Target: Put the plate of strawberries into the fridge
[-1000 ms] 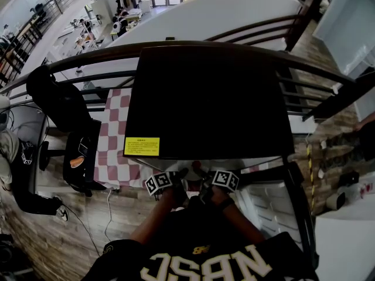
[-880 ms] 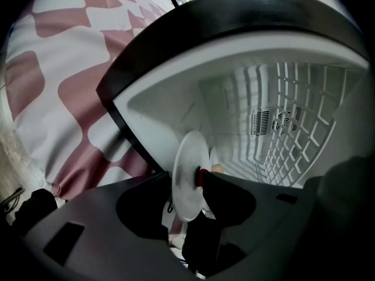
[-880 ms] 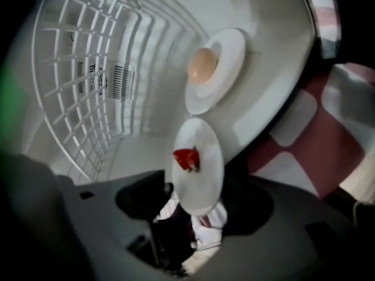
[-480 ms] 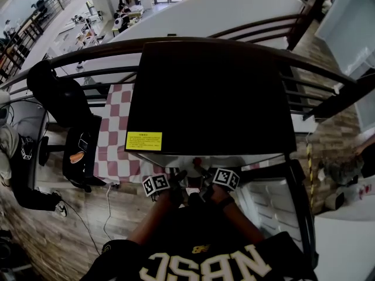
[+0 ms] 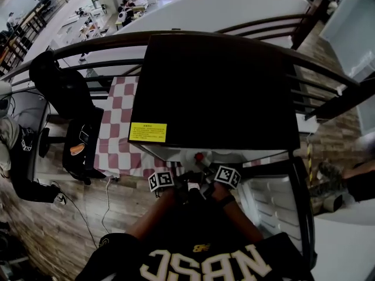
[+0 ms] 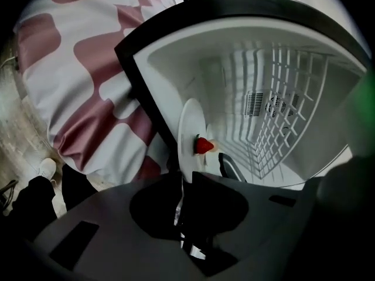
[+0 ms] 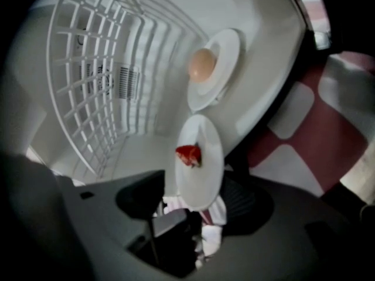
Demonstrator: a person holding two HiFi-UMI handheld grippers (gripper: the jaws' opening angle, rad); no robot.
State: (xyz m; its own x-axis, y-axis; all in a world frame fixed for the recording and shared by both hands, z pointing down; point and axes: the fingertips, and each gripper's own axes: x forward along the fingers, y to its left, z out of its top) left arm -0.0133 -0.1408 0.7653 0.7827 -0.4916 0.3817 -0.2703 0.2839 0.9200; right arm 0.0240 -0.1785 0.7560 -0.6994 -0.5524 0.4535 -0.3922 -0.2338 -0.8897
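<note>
A small white plate [image 7: 202, 174] carries one red strawberry [image 7: 188, 155] and hangs at the mouth of the open black fridge [image 5: 217, 86]. My right gripper [image 7: 196, 212] is shut on the plate's near rim. From the other side my left gripper [image 6: 183, 183] is closing its jaws, and the plate [image 6: 188, 130] runs edge-on into the narrow slit between them, with the strawberry [image 6: 203, 145] just beyond. In the head view both grippers, left [image 5: 176, 186] and right [image 5: 208, 185], sit side by side below the fridge front, the strawberry [image 5: 199, 156] just ahead of them.
Inside the white fridge, a second plate [image 7: 225, 54] with a pale round food [image 7: 202, 65] lies on the floor beyond, under a wire shelf [image 7: 94, 81]. The open door [image 5: 272, 201] stands at the right. A pink-checked tablecloth [image 5: 114, 127] and a person in black [image 5: 58, 86] are left.
The plate with the strawberry has edged a little forward toward the fridge opening. Both marker cubes have shifted slightly with it.
</note>
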